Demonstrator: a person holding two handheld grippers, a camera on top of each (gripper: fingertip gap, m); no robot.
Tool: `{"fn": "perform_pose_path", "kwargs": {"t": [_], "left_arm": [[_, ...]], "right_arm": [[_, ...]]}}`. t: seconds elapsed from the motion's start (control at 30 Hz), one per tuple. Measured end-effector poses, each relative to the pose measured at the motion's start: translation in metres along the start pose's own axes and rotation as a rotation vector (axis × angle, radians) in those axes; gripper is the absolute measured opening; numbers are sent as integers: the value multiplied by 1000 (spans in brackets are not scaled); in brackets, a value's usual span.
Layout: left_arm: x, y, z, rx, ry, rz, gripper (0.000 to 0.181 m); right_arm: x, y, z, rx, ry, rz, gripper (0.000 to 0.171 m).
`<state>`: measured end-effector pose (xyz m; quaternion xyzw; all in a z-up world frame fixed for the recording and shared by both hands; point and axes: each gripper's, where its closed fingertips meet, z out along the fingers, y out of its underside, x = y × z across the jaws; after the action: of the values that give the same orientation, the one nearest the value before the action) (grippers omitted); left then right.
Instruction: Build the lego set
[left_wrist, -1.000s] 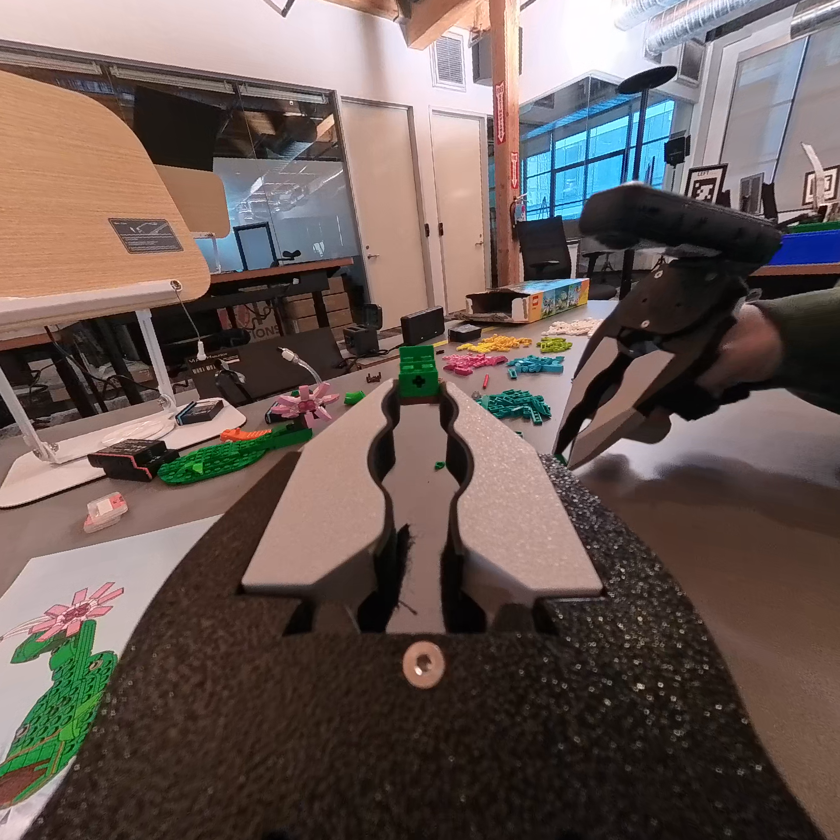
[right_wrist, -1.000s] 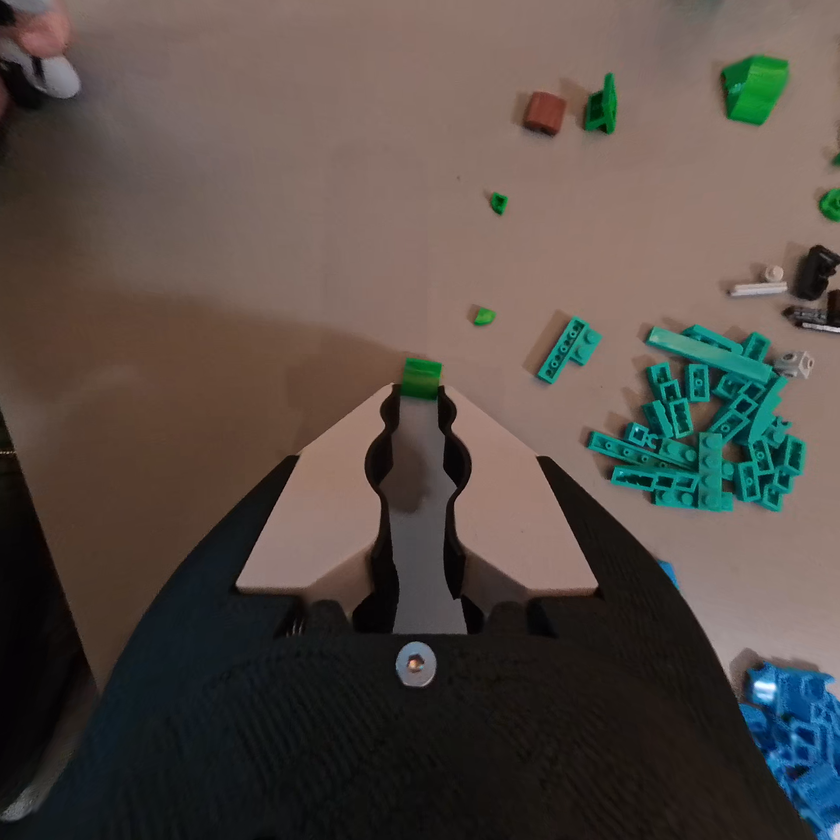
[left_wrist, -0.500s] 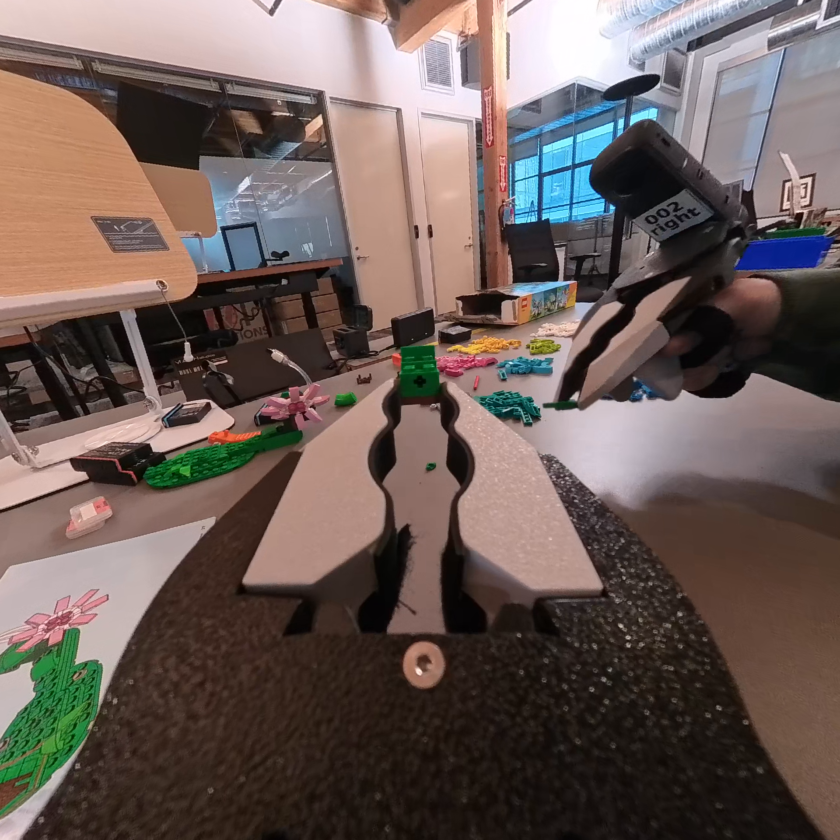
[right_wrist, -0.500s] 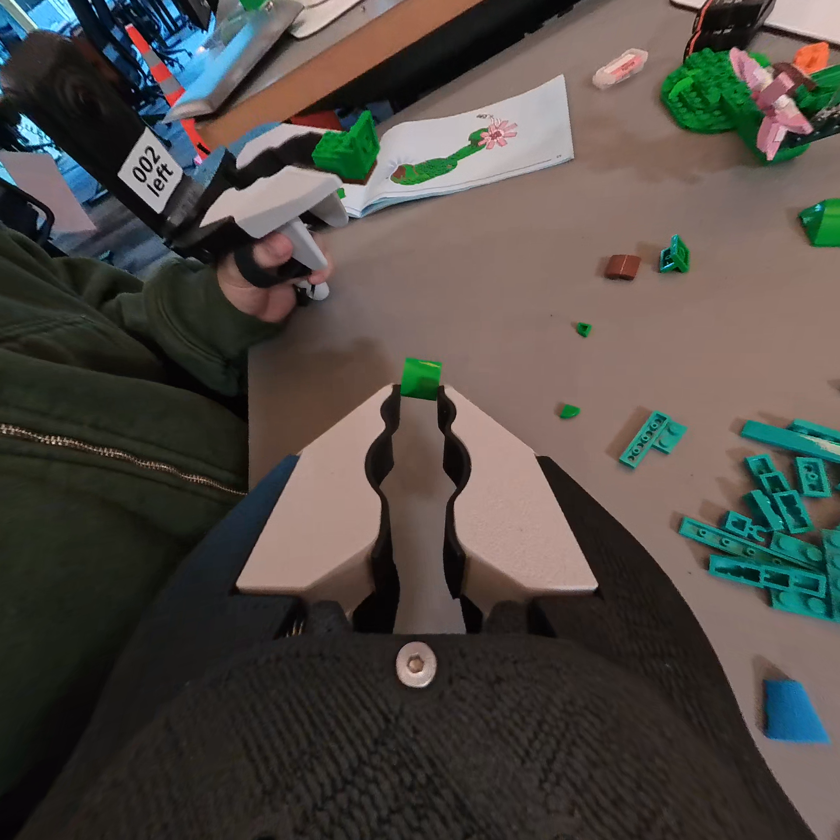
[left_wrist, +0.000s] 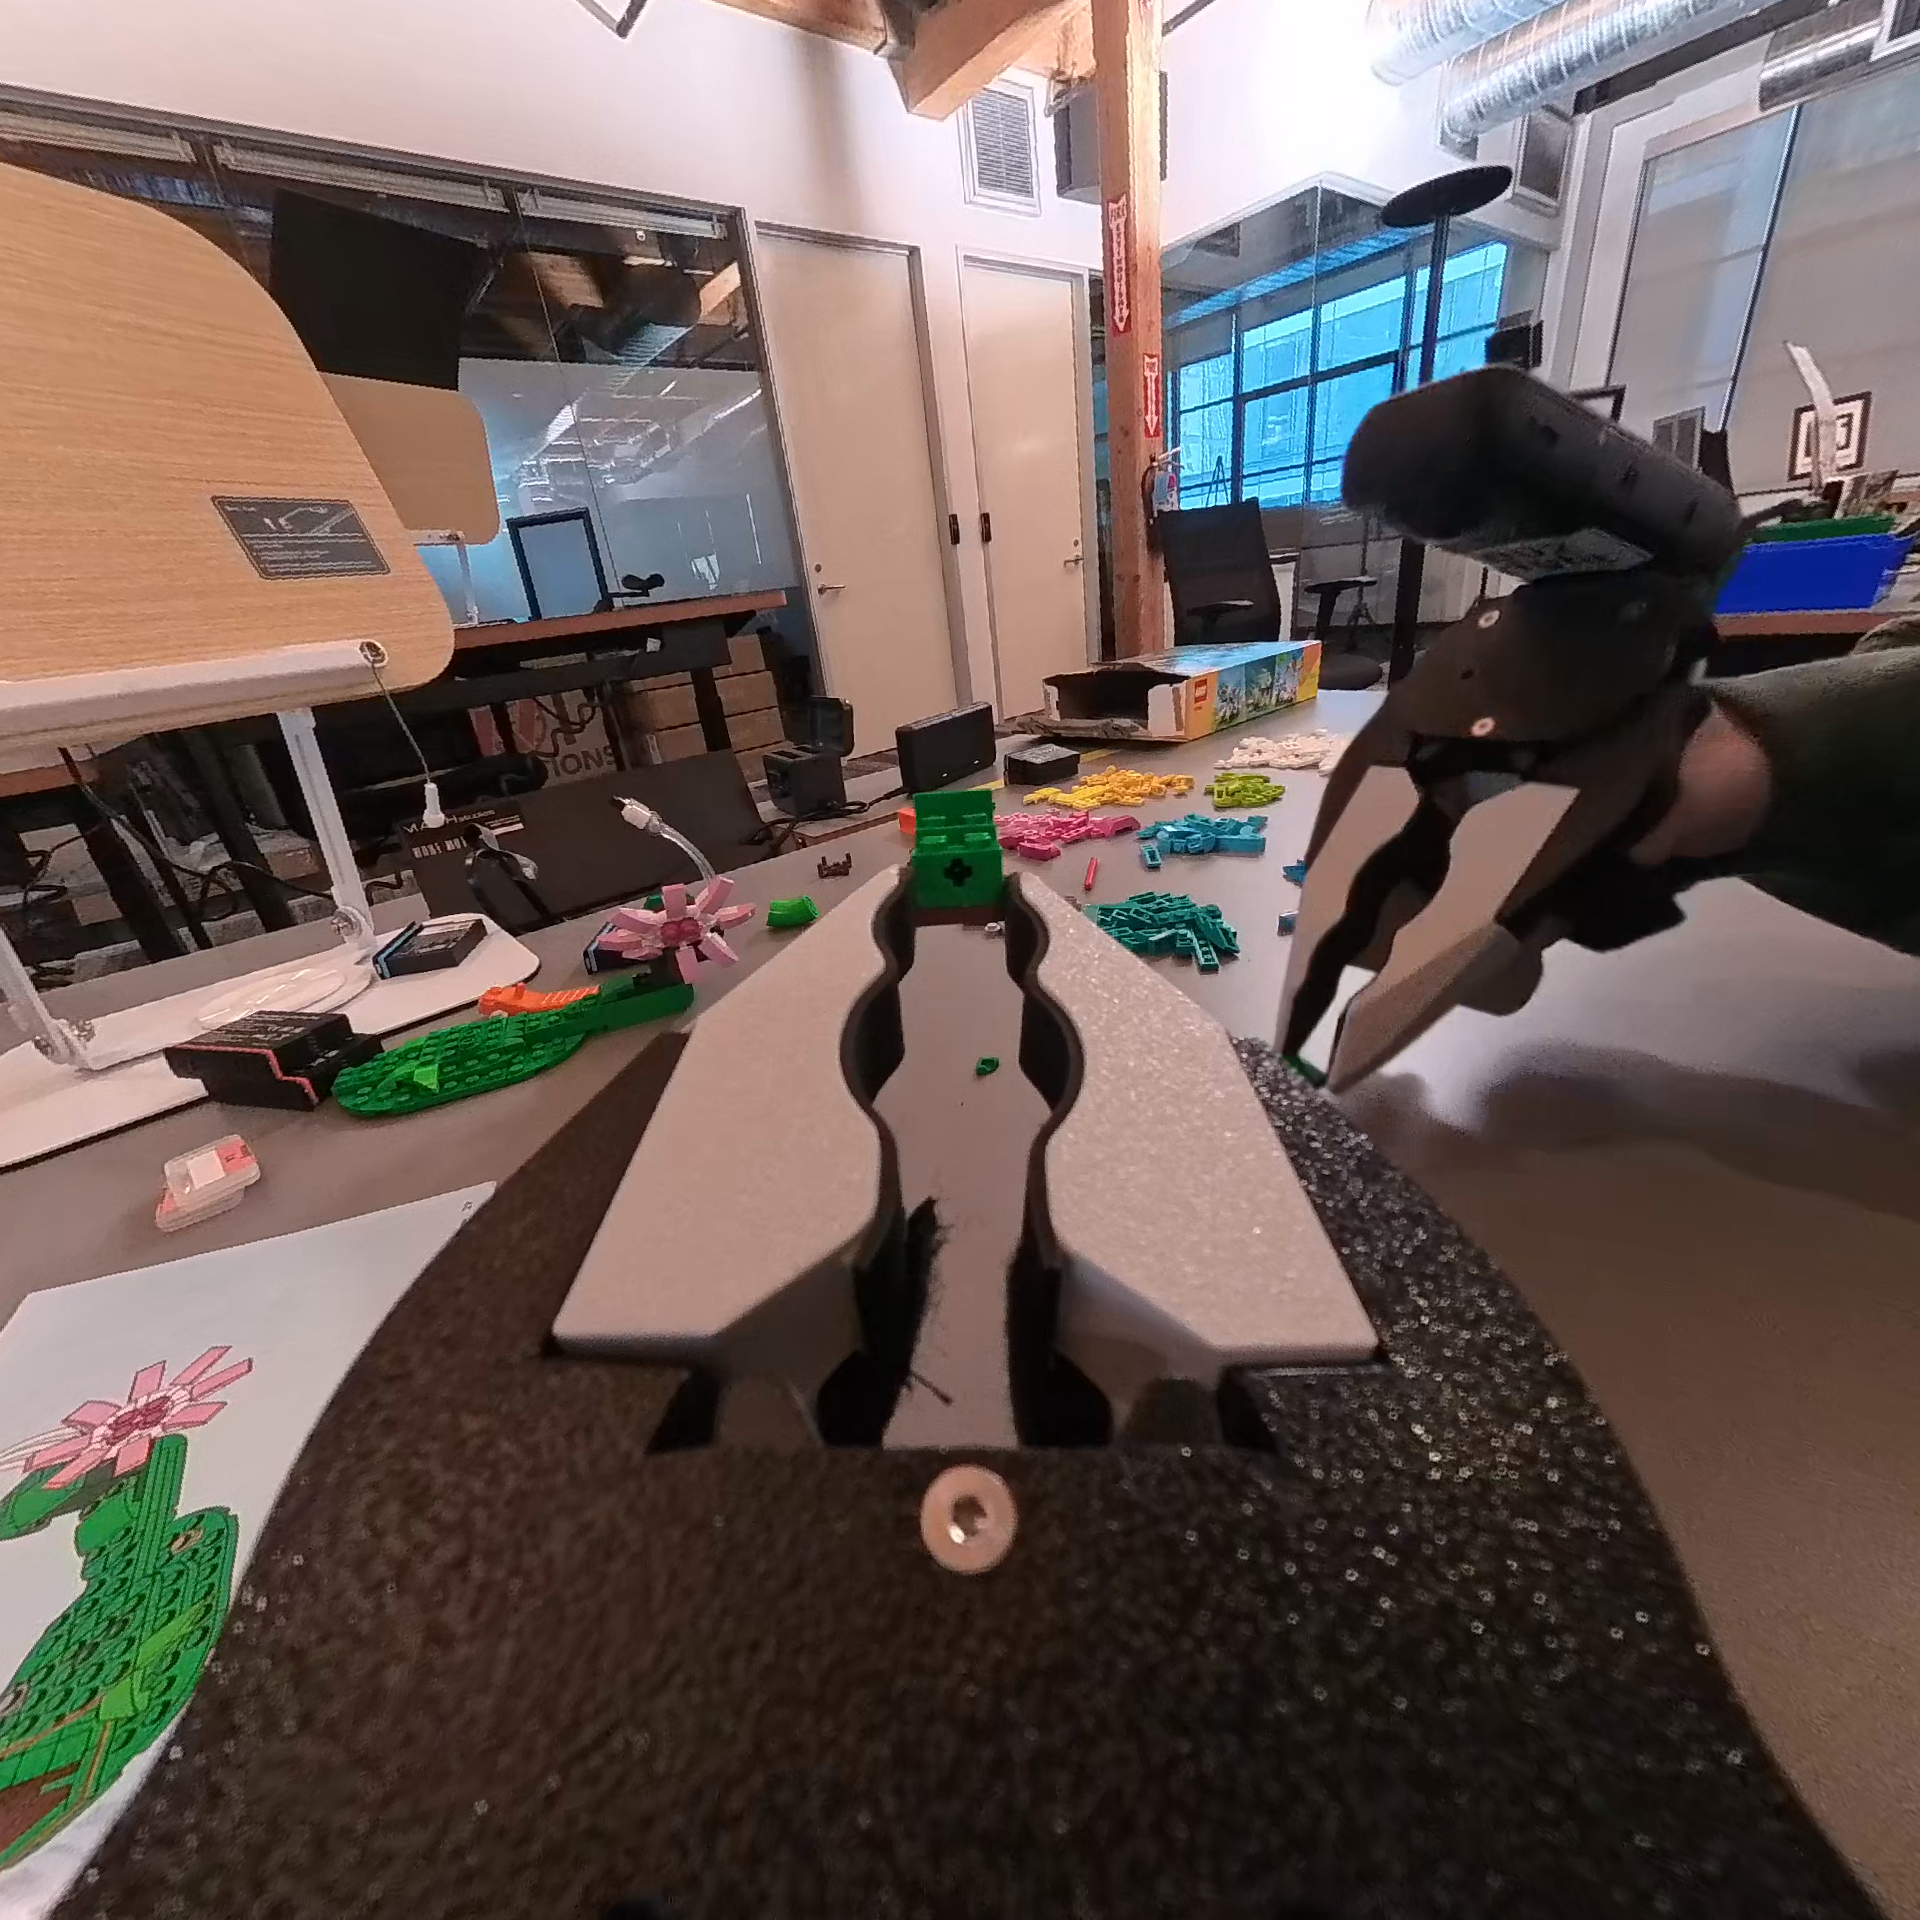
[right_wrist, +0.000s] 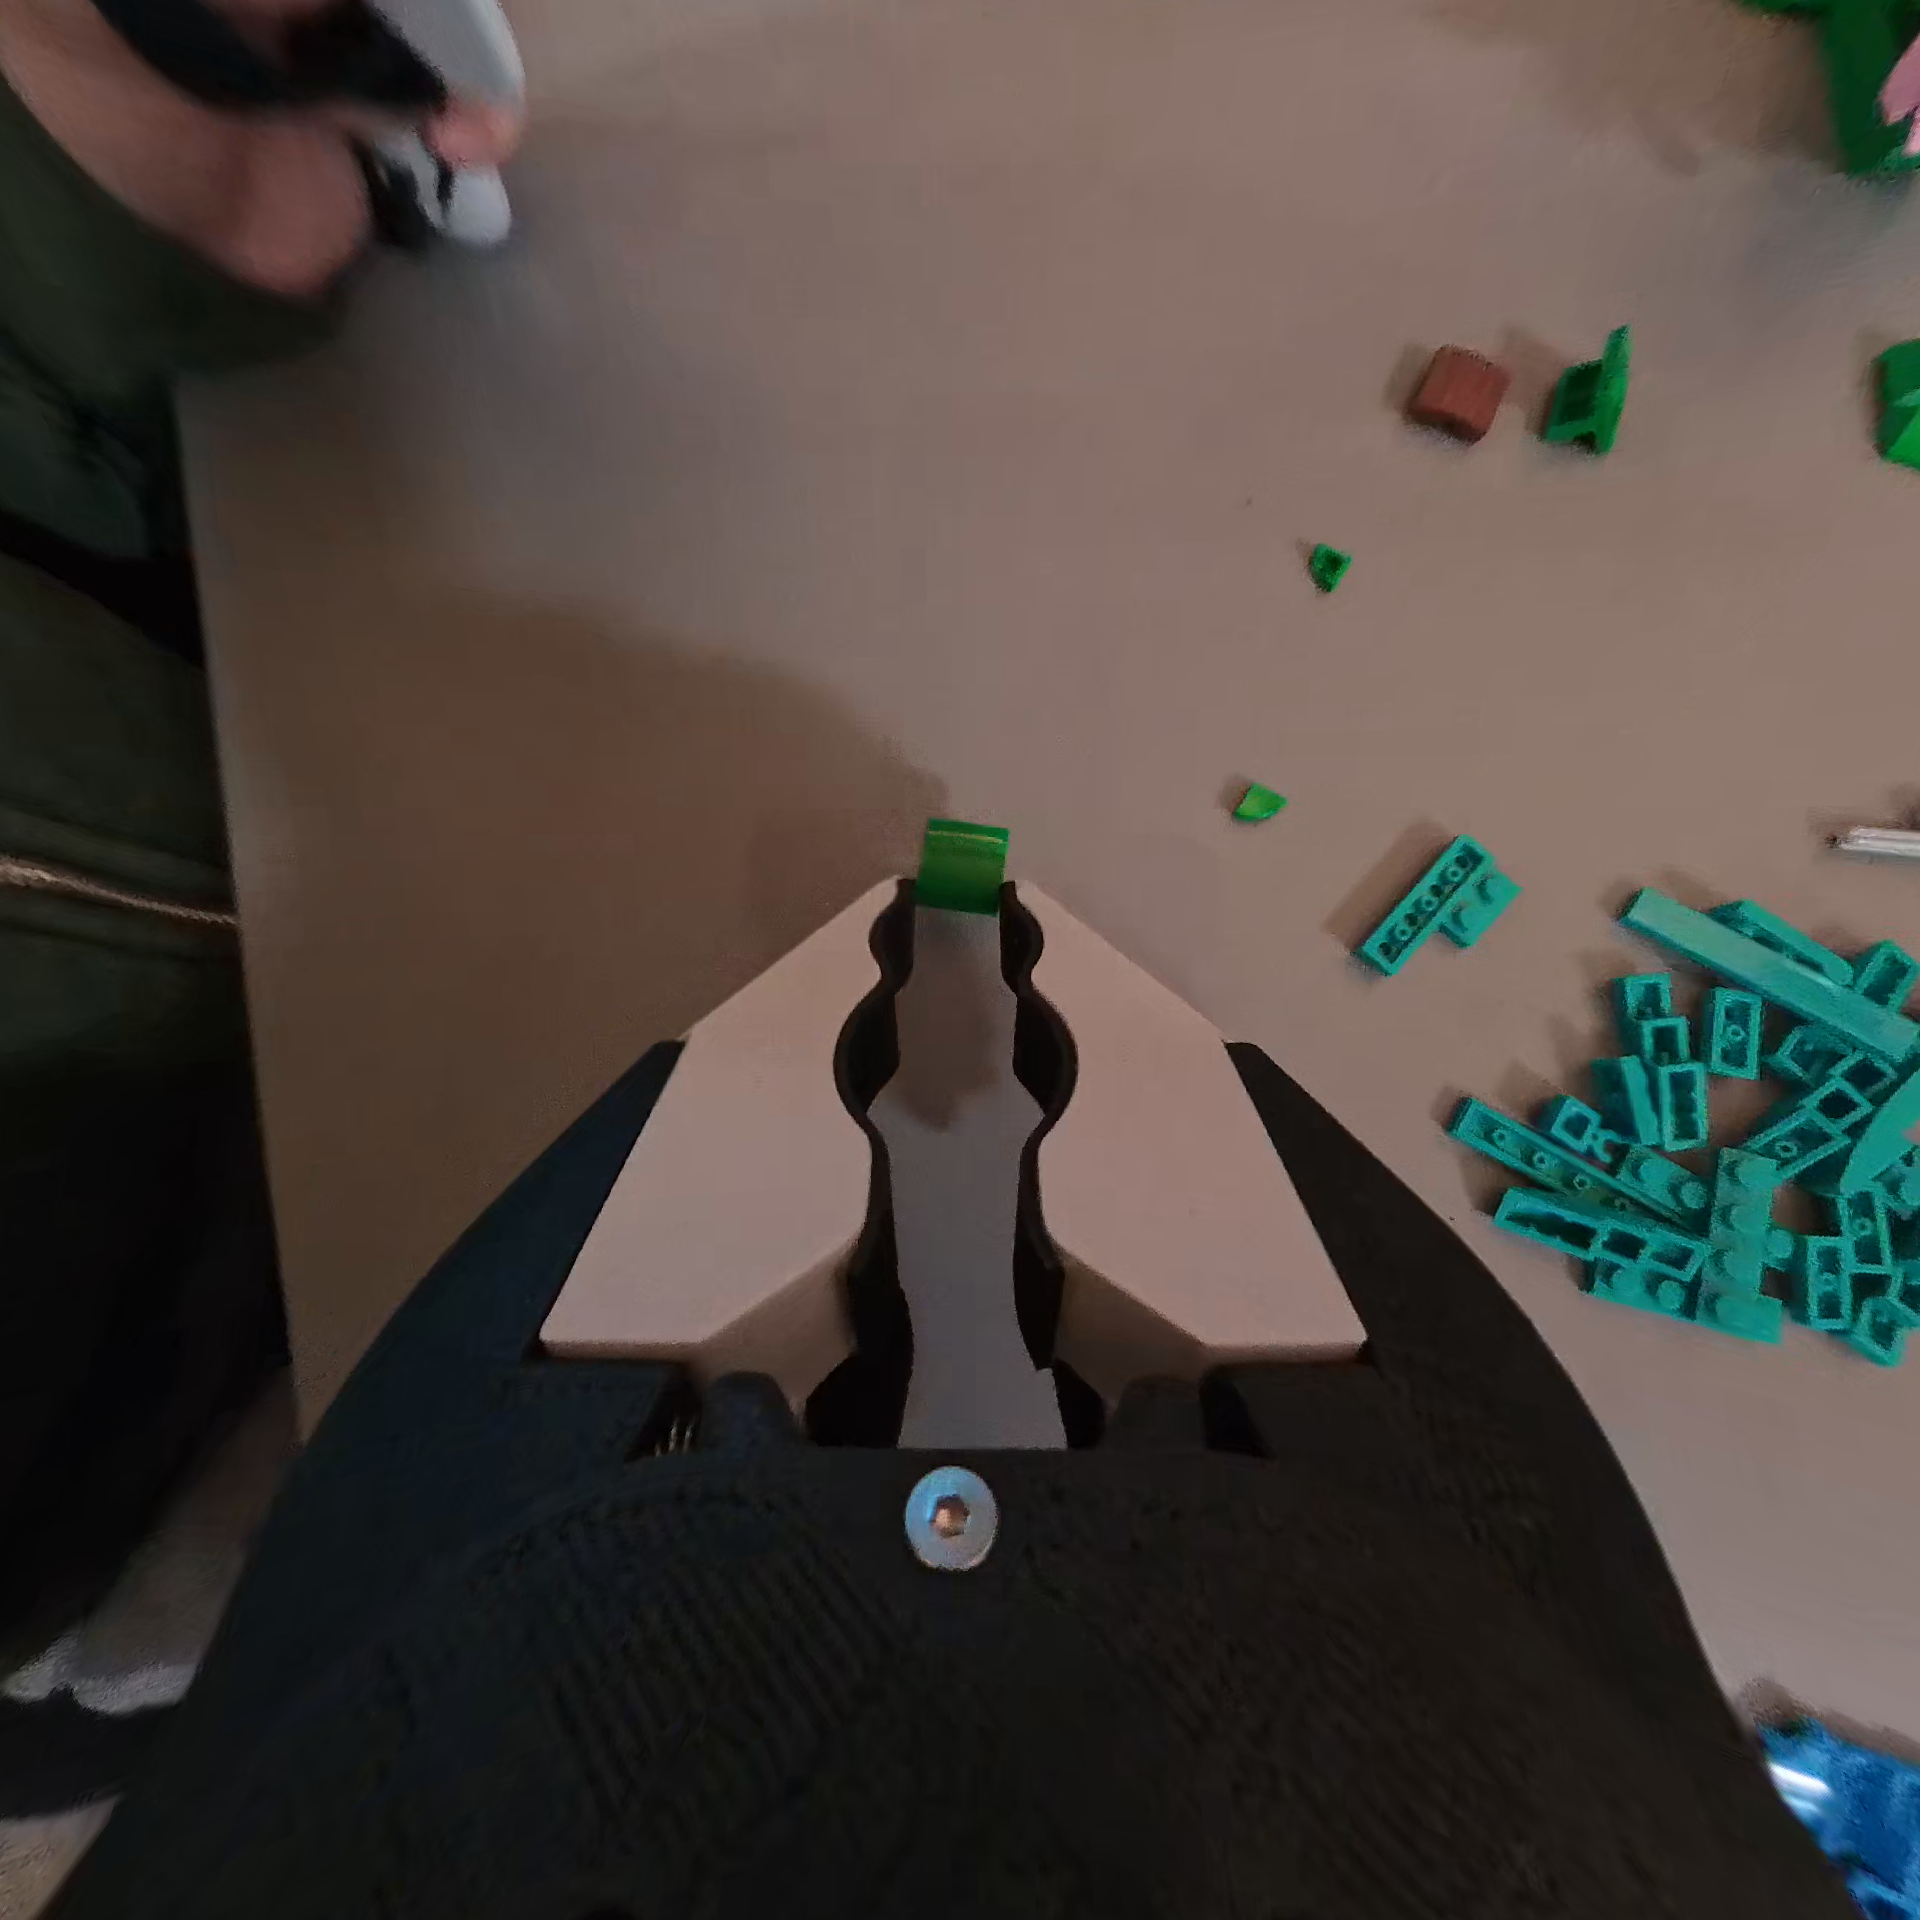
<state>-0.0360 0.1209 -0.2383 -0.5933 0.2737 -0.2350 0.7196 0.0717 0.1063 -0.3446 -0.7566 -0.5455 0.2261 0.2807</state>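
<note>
In the left wrist view my left gripper (left_wrist: 956, 896) is shut on a small green brick assembly (left_wrist: 954, 854) with a brown base, held above the grey table. My right gripper (left_wrist: 1313, 1070) shows at the right, tips pointing down close to the table, with a bit of green between them. In the right wrist view my right gripper (right_wrist: 961, 902) is shut on a small green piece (right_wrist: 966, 860) and looks down at the table. The flat green cactus build (left_wrist: 499, 1055) with its pink flower (left_wrist: 677, 925) lies at the left.
An open instruction booklet (left_wrist: 187, 1403) lies front left. A teal brick pile (right_wrist: 1745, 1174), a brown brick (right_wrist: 1457, 393) and loose green bits (right_wrist: 1258, 802) lie to the right of my right gripper. Pink (left_wrist: 1060, 831) and yellow (left_wrist: 1107, 792) piles and a box (left_wrist: 1195, 691) sit farther back.
My right gripper rose and tilted toward the left one, then swung back down to point at the table, still holding its green piece. The left gripper stayed almost still.
</note>
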Motion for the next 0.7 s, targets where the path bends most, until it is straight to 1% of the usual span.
{"fn": "perform_pose_path", "kwargs": {"t": [0.03, 0.17, 0.37, 0.7], "left_arm": [[0, 0, 0, 0, 0, 0, 14], [0, 0, 0, -1, 0, 0, 14], [0, 0, 0, -1, 2, 1, 14], [0, 0, 0, -3, 2, 2, 14]], "right_arm": [[-1, 3, 2, -26, 7, -26, 14], [-3, 9, 6, -76, 18, -72, 15], [-4, 9, 5, -67, -2, -48, 15], [-8, 12, 2, -58, -56, -22, 22]]}}
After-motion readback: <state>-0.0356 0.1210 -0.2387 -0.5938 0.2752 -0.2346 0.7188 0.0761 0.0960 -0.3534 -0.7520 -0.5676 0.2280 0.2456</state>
